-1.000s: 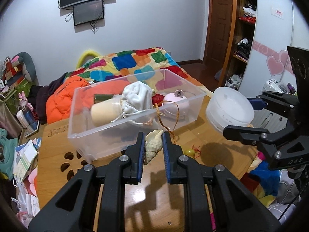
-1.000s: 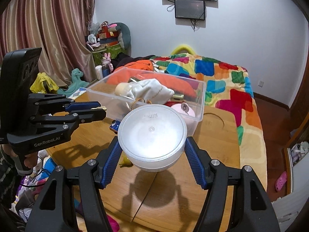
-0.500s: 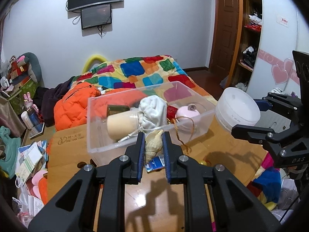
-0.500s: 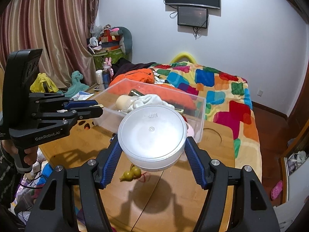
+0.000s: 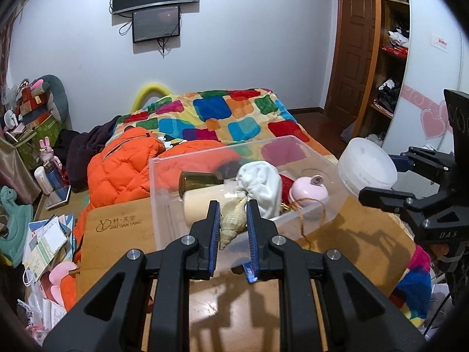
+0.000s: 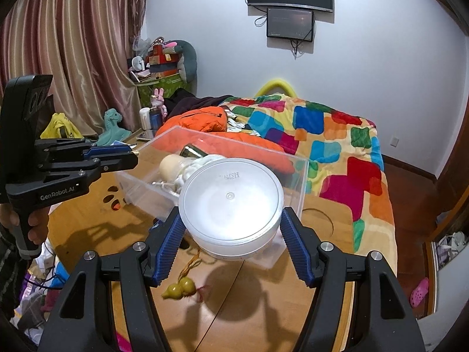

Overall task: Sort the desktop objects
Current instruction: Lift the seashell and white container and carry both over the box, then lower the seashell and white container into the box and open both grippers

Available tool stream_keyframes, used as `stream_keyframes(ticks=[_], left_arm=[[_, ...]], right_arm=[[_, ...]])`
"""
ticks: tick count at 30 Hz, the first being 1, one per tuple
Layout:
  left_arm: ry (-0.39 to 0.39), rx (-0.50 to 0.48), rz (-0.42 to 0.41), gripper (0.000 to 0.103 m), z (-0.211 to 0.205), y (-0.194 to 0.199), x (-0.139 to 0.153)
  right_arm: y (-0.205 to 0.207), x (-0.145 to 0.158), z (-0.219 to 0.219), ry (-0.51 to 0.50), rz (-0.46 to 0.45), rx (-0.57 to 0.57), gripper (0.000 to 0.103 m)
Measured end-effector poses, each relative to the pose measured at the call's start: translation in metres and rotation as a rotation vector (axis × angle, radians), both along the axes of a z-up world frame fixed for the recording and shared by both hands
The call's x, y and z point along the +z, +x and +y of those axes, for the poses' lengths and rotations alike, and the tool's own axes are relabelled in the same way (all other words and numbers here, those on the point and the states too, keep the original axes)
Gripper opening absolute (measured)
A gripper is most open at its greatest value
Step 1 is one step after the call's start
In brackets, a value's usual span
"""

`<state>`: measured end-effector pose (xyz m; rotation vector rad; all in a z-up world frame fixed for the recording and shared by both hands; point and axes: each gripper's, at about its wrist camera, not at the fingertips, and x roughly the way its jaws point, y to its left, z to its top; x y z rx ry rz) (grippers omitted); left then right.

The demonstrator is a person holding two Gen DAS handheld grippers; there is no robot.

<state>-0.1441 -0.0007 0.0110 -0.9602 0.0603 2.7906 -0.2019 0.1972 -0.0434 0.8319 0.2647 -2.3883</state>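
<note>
**Handling Notes: Shell and Round Tub Carried Toward the Clear Bin**

Left gripper (image 5: 232, 228): the jaws are closed hard on a seashell (image 5: 231, 220), which stands roughly upright between the blue pads, its pointed end down. The shell hangs at the near wall of the clear bin (image 5: 164, 205), in the air above the wooden table (image 5: 363, 252). A shell is judged to be light, rigid and brittle; its ridged body gives the pads some bite, but the thin lip could chip under excess pressure. The grip sits across the widest part, which appears the soundest place.

Centre: the bin already holds a cream bottle (image 5: 205, 202), a white cloth (image 5: 259, 184) and a pink round item (image 5: 309, 190).

Right gripper (image 6: 231, 242): the jaws stand about half open, clamped on the sides of a white round tub (image 6: 231, 202), bottom facing the camera. The tub hangs in the air in front of the bin. It is judged light and smooth-walled, so slip is the main risk; thin plastic may flex if squeezed. Holding across the full width, below the rim, is appropriate.

A small yellow gourd charm (image 6: 178, 289) lies on the table beneath the tub.
</note>
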Motion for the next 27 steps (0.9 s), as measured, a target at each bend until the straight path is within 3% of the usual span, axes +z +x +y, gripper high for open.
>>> stream_keyframes(ticks=[27], left_arm=[[0.037,0.05,-0.069,0.017,-0.029,-0.043,-0.03]], right_arm=[[-0.074,-0.034,-0.023,-0.023,-0.102,-0.017,0.062]])
